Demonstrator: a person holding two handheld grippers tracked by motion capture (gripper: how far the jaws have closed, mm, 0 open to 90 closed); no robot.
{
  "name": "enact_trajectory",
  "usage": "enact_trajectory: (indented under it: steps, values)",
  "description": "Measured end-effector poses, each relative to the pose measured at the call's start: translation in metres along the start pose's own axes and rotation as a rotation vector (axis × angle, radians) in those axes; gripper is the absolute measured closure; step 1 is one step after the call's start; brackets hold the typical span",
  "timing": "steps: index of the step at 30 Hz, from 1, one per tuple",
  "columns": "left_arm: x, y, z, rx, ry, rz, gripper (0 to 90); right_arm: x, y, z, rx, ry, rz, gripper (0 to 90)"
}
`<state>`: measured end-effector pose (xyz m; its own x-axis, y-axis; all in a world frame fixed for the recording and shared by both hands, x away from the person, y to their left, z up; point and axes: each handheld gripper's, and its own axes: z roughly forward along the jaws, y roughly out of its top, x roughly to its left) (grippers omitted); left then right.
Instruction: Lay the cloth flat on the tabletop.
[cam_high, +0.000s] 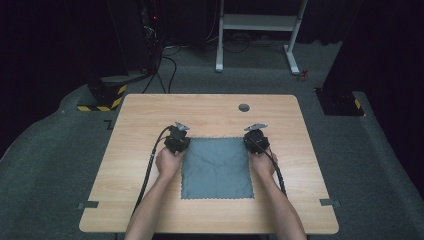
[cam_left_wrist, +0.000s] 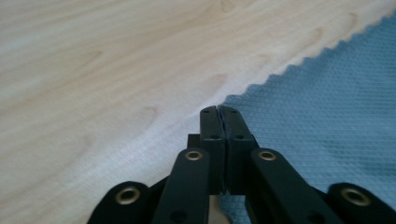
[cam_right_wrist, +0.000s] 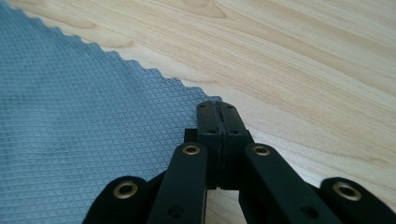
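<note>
place: lab or test room | floor: grey carpet (cam_high: 45, 170) around one wooden table (cam_high: 150, 107) | 12 o'clock: white metal stand (cam_high: 257, 22) | 11 o'clock: dark rack with cables (cam_high: 165, 65), black base with yellow-black warning stripes (cam_high: 102, 95) | surroundings: black curtains, dim

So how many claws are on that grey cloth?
2. The left claw is shut at the cloth's far left corner, the right claw shut at its far right corner.
</note>
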<state>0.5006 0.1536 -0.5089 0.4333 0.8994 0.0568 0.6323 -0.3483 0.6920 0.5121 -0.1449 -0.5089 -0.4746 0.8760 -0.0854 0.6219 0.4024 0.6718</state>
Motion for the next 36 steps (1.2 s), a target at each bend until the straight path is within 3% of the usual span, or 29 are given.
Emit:
enact_trajectory:
  steps: [2, 5, 7, 9, 10, 11, 13, 15, 17, 20, 23, 25, 30, 36]
  values:
    - [0.003, 0.001, 0.002, 0.004, 0.033, 0.014, 77.9, -0.001, 0.0, 0.004, 0.015, 0.001, 0.003, 88.6]
    - [0.01, -0.002, 0.005, 0.015, 0.055, -0.026, 58.5, -0.005, 0.004, 0.003, 0.052, -0.012, 0.028, 75.1]
    - [0.013, -0.003, 0.001, 0.023, 0.092, -0.026, 56.0, -0.007, 0.005, 0.0, 0.059, -0.029, 0.027, 72.6]
    - [0.016, -0.004, -0.005, 0.015, 0.1, -0.016, 53.0, -0.007, 0.002, -0.008, 0.024, -0.003, 0.054, 71.8]
    - [0.016, -0.006, -0.008, 0.003, 0.09, -0.022, 52.5, -0.006, 0.0, -0.012, 0.004, 0.016, 0.05, 71.7]
    - [0.016, -0.009, -0.015, -0.015, 0.05, -0.042, 52.1, -0.004, -0.002, -0.016, -0.015, 0.037, 0.038, 71.4]
    - [0.011, -0.016, -0.023, -0.028, -0.014, -0.036, 50.0, 0.007, -0.011, -0.028, -0.058, 0.106, -0.005, 70.0]
    - [0.002, -0.027, -0.033, -0.035, -0.072, 0.014, 46.4, 0.025, -0.031, -0.043, -0.095, 0.193, -0.068, 66.9]
    - [-0.007, -0.04, -0.04, -0.034, -0.14, 0.047, 45.9, 0.029, -0.036, -0.045, -0.094, 0.201, -0.085, 66.5]
    - [-0.018, -0.061, -0.049, -0.018, -0.187, 0.087, 43.1, 0.043, -0.056, -0.052, -0.089, 0.239, -0.115, 65.2]
    - [-0.023, -0.082, -0.061, -0.066, -0.196, 0.079, 40.2, 0.051, -0.071, -0.057, -0.082, 0.219, -0.168, 61.1]
    - [-0.023, -0.086, -0.064, -0.071, -0.181, 0.094, 39.5, 0.051, -0.073, -0.057, -0.089, 0.219, -0.164, 60.6]
    - [-0.018, -0.101, -0.074, -0.098, -0.157, 0.072, 37.4, 0.043, -0.079, -0.058, -0.103, 0.246, -0.147, 54.5]
    - [-0.018, -0.101, -0.074, -0.097, -0.147, 0.065, 35.4, 0.044, -0.08, -0.059, -0.103, 0.233, -0.136, 53.2]
